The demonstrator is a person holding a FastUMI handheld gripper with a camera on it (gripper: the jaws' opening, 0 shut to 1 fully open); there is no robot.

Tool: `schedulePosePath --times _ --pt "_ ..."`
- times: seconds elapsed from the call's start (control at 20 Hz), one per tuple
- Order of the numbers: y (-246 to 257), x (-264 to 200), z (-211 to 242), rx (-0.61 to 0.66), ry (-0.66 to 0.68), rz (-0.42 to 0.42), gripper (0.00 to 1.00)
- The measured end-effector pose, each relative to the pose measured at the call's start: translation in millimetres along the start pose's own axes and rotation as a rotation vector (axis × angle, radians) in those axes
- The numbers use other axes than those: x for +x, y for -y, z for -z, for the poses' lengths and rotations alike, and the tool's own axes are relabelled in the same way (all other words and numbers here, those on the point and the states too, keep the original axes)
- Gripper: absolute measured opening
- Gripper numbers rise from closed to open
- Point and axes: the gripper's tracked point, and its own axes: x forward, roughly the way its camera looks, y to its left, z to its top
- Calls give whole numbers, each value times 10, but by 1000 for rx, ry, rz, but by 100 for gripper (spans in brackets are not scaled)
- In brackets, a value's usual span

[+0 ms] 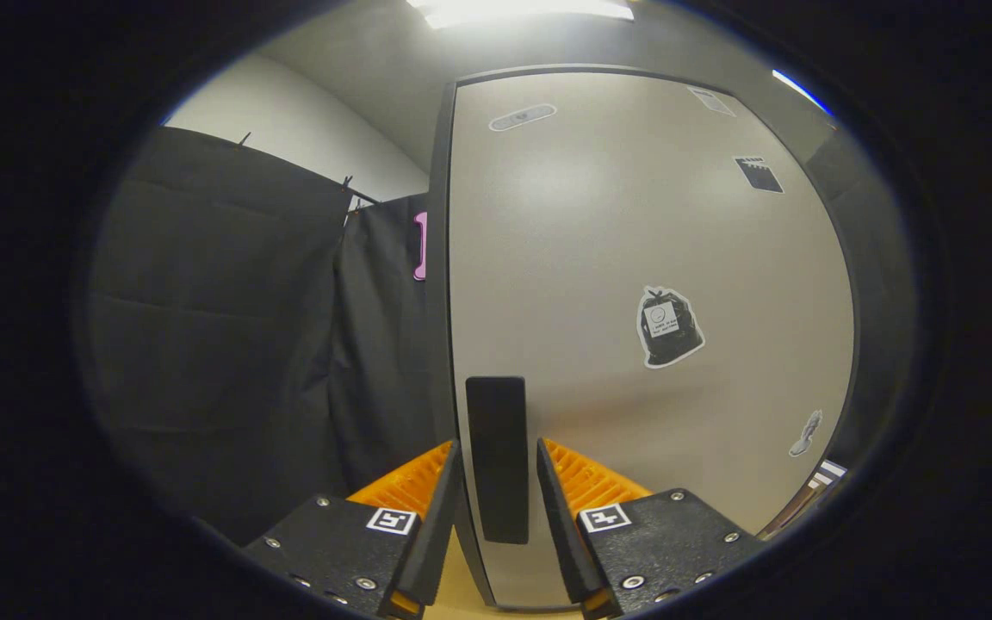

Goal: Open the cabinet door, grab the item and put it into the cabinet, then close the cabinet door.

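The pale grey, smooth-faced cabinet door (634, 258) is seen closed, flush within its dark frame. A black, flat, upright rectangular handle (496, 456) is fixed near the door's left edge, toward the bottom. The gripper (499, 491) is placed with its two black, orange-backed fingers (440, 508) straddling this handle; a narrow gap is visible on each side, so the claw is judged parted and not yet clamped.

Progress is judged as very early: the opening step is in hand, the door is not yet pulled. The item to be stored is not identified from here; fetching, placing and shutting remain.

Several stickers (668, 327) are noted on the door face. A black cloth wall (220, 327) hangs to the left of the cabinet, just beside the door's handle edge. A light wooden surface (461, 590) is glimpsed below the fingers.
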Motion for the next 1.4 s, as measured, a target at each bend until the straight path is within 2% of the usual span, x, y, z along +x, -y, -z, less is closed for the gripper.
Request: schedulePosePath --times 0.15,0.2,0.3,0.5,0.9,1.4 --pt "23 93 218 34 -89 6 48" --pt "10 41 184 56 -80 5 43" --pt "26 49 182 14 -64 8 31" --pt "1 -5 201 12 -71 -31 22" --pt "23 -492 79 5 -96 -125 22" --pt "227 -921 2 16 -117 -150 22"
